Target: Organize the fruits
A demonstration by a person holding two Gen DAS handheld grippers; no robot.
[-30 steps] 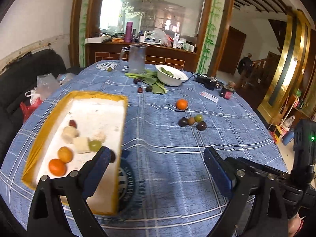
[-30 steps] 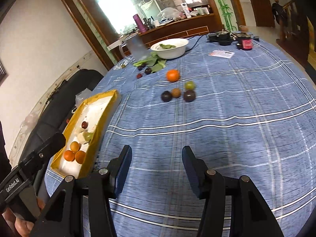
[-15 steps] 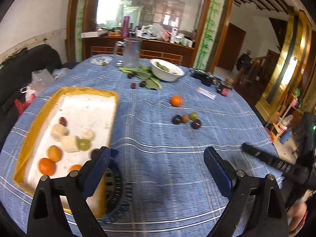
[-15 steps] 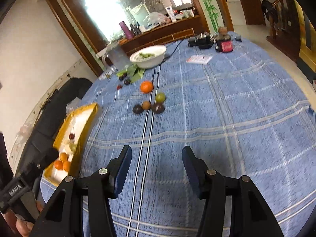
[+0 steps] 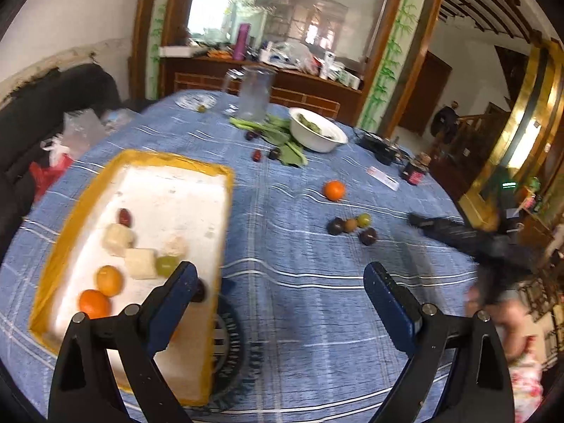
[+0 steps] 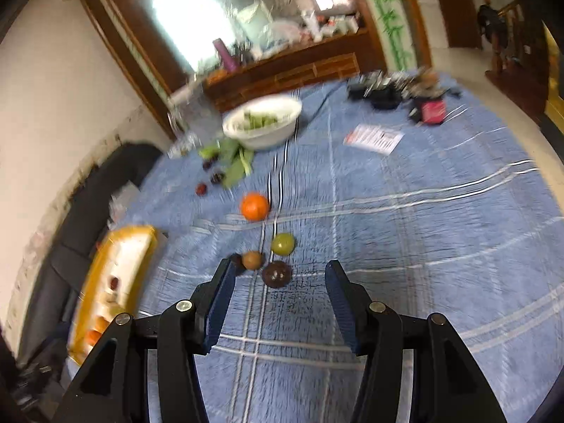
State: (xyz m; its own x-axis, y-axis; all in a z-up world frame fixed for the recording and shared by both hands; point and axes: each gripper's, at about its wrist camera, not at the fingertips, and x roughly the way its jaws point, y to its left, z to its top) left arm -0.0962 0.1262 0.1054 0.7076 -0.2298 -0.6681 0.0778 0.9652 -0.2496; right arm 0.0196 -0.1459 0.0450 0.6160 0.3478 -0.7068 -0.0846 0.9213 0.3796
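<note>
Since a second ago the right gripper [image 6: 278,275] has swept in across the blue tablecloth [image 6: 405,246] toward the loose cluster of small fruits, which sat far up the right wrist view then and now fills the centre of the frame just past the fingertips. The left gripper [image 5: 278,283] has barely shifted; it hangs over the near edge of the yellow-rimmed tray [image 5: 225,183] at the left of its view.

Both grippers stand open and hold nothing.

In the right wrist view the dark plum [image 6: 277,274] lies between the two fingertips, a little left of centre and slightly beyond them, not touched. The brown fruit [image 6: 252,259] sits just up-left of it, the green fruit [image 6: 282,244] just above, and the orange [image 6: 254,206] further up the frame.

The plum looks small, light and round, with a smooth skin, so it will likely roll or squirt out under a glancing pinch, and it probably bruises if squeezed hard. The best hold seems to be across its widest middle, pads square on opposite sides, closing gently and clear of the brown neighbour.
</note>
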